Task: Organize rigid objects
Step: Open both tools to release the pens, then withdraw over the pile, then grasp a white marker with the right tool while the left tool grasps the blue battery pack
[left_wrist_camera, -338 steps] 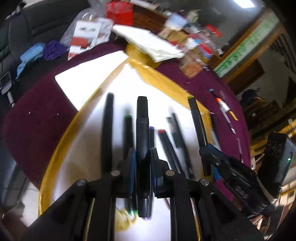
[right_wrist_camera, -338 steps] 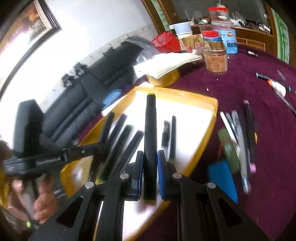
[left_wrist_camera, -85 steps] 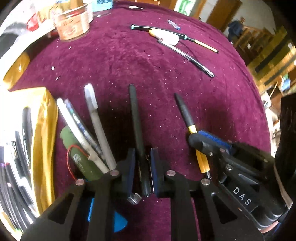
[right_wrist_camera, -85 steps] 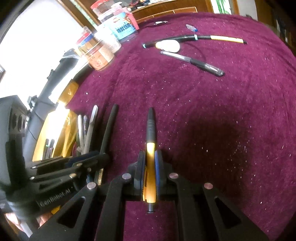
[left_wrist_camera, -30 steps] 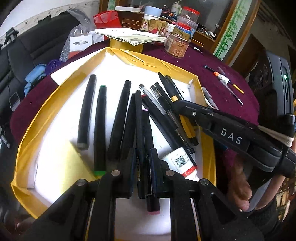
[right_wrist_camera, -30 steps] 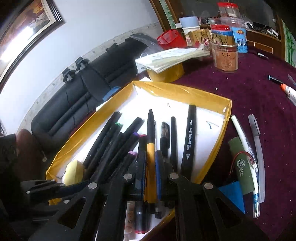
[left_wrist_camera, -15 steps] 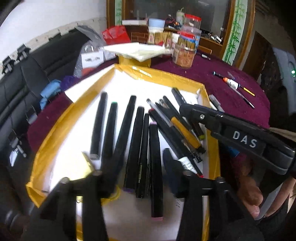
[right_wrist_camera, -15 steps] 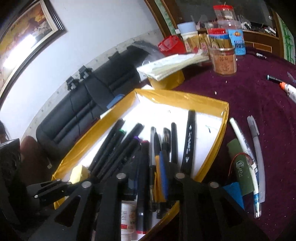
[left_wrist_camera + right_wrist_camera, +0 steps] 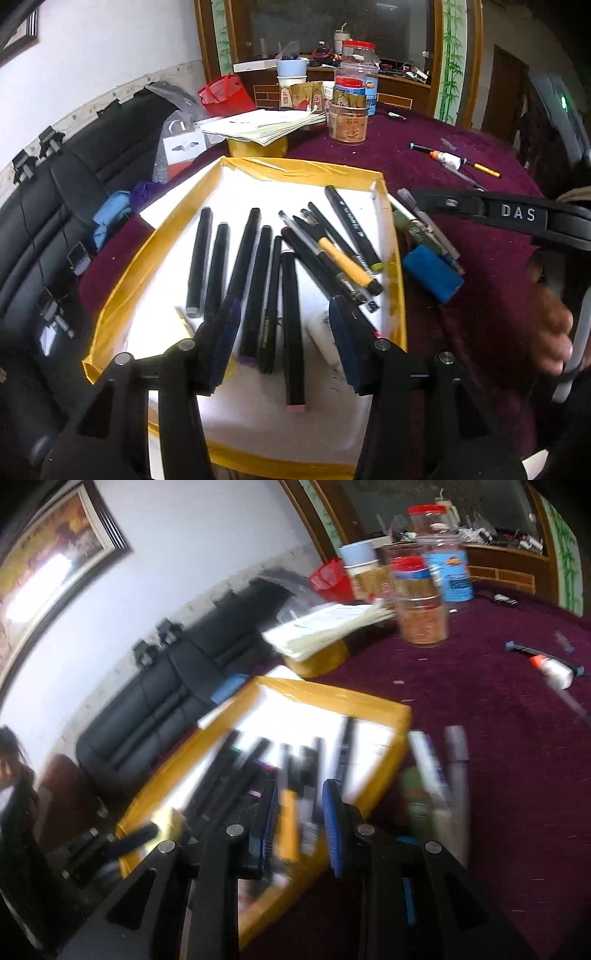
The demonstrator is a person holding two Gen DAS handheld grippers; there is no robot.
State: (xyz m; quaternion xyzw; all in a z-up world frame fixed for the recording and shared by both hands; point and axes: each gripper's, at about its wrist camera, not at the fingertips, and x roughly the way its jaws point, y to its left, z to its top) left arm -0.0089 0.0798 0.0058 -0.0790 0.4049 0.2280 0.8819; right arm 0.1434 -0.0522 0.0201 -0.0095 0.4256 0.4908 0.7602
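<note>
Plum-coloured velvety cloth [image 9: 424, 162] covers the round table, cluttered at the far edge with jars, a stack of papers and a red bag, a black sofa behind. On the cloth sits the shallow white tray with a yellow taped rim [image 9: 122, 273], and that is where the pens now lie.

Both tongs are empty. The left gripper [image 9: 284, 332] hangs over the near end of the tray with its blue pads spread wide, nothing pinched between them. The right gripper [image 9: 297, 821] is parted too, pens showing through the gap but not held; its view is smeared with motion.

Counting in the tray: six thick black marker pens [image 9: 199, 258] lie roughly parallel on the left, one of them pink-tipped and nearest. To the right is a crossed heap of about five slimmer pens, among them the black pen with a yellow grip [image 9: 341, 262]. A white tube lies partly hidden behind the left pad.

Outside, just beside the rim, wait about three pale pens [image 9: 424, 221], a green item and one blue rectangular block [image 9: 432, 273].

My worry is that untidy heap: a pad dipping in could roll the stacked pens or nudge one over the low rim. The loose ones beside the tray lie bunched together, so a pinch may catch two.
</note>
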